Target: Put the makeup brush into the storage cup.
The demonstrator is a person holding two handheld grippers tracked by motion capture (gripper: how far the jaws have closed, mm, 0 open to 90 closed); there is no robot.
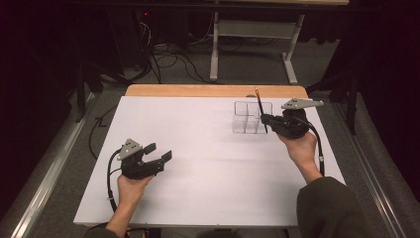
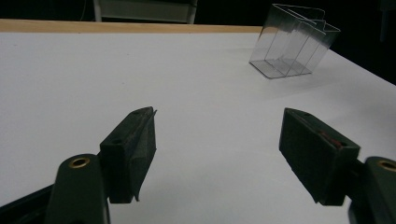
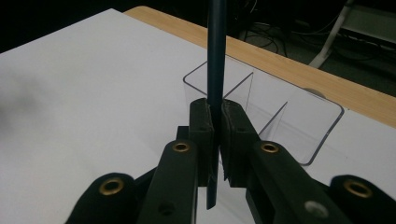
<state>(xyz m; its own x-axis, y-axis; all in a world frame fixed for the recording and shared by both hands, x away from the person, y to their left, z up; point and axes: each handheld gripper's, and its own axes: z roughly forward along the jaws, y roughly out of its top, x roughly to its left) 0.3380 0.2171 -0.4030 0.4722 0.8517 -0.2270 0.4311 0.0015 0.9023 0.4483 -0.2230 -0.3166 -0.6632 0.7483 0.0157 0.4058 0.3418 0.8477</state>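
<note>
Listing what I see, largest first.

Table [image 1: 198, 188]: white, matte, smooth rectangular top with a light wood strip along the far edge.

Organizer [image 1: 246, 119]: clear plastic, box-shaped, thin walls, rounded corners, split by clear dividers into compartments. It stands upright on the far right part of the table, near the wood strip. In the right gripper view the organizer [image 3: 299, 121] shows bare compartments; I cannot tell whether the pencil's lower end is inside one.

Right gripper [image 1: 266, 119]: black body with a grey three-cornered plate on top, held in my right hand [image 1: 300, 147] just right of the organizer. In its own view the right gripper [image 3: 216, 135] has its jaws pinched tight on the pencil.

Left gripper [image 1: 159, 151]: black, same build, resting low over the near left part of the table, well apart from the organizer. In its own view the left gripper [image 2: 217, 140] has its jaws spread wide, with nothing between the flat, rubbery pads.

Pencil [image 1: 260, 109]: thin, dark, straight stick. Long axis close to upright, tilted slightly, top end pointing up and away from me, lower end down at the organizer's right edge. In the right gripper view the pencil [image 3: 216, 56] runs vertically through the jaws, a short stub below them.
</note>
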